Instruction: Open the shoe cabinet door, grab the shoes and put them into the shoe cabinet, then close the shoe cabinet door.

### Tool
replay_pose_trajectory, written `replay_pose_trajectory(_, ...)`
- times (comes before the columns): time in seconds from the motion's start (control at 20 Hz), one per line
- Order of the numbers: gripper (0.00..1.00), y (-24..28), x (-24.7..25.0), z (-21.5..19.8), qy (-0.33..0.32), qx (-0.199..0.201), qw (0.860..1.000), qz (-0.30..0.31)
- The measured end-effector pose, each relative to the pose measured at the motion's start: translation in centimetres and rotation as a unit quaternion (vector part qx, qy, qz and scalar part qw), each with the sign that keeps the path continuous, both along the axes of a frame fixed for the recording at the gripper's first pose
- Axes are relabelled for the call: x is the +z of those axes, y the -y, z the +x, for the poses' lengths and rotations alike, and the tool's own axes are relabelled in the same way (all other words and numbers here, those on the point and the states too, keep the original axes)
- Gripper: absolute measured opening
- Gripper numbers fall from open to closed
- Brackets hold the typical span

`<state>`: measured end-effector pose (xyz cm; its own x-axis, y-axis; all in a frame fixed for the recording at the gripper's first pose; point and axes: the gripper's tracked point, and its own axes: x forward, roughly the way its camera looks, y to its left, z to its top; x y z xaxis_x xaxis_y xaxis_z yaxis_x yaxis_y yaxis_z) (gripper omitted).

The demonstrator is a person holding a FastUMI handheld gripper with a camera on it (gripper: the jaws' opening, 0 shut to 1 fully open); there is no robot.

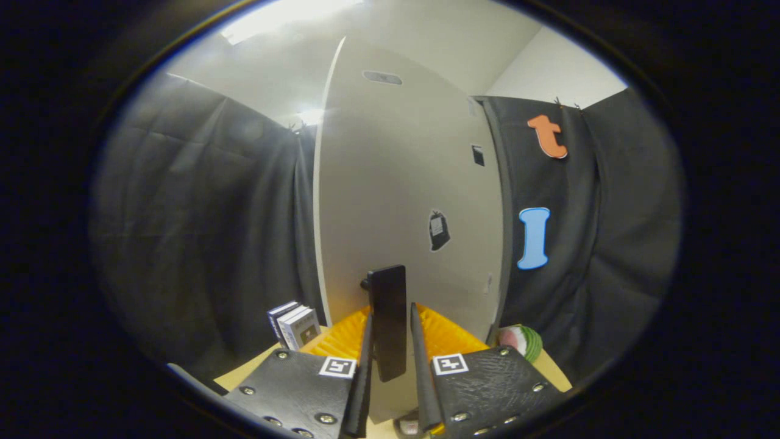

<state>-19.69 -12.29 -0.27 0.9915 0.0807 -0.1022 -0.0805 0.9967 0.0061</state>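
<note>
over on the left the dark booth curtain (pixel 201 231) is hanging in soft folds, and low beside it a small stack of boxes (pixel 294 324) is standing upright on the wooden tabletop (pixel 244 375), just left of the left finger. moving in, the shoe cabinet door (pixel 396 201) is rising pale and tall straight ahead, its left edge showing as a thin light line against the curtain. and here is the action: the gripper (pixel 390 341) is sitting right up against that door, its two fingers (pixel 365 366) running close on either side of the black door handle (pixel 387 320), which is standing upright between them on its short stem. the fingers are drawn in narrow around the handle, with a thin gap showing at least on the right side, so whether both are actually pressing on it is not something one can tell from here. a dark sticker (pixel 439 230) is sitting on the door above and right of the handle. further right, at the foot of the door, a round green and pink thing (pixel 519 341) is resting on the tabletop, just beyond the right finger, too blurred to name. shoes are not something one can make out here.
</note>
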Motion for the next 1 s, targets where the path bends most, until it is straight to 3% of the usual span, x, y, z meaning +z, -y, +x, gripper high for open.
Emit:
replay_pose_trajectory(0.25,0.31,5.0,0.6,-2.6,0.004,-0.027,1.0,-0.004)
replay_pose_trajectory(0.7,0.31,15.8,2.2,-6.2,0.021,-0.119,0.993,0.0)
replay_pose_trajectory(0.8,0.11,18.9,2.9,-7.5,0.029,-0.152,0.988,-0.002)
replay_pose_trajectory(1.0,0.11,23.1,2.8,-8.1,0.027,-0.185,0.982,0.018)
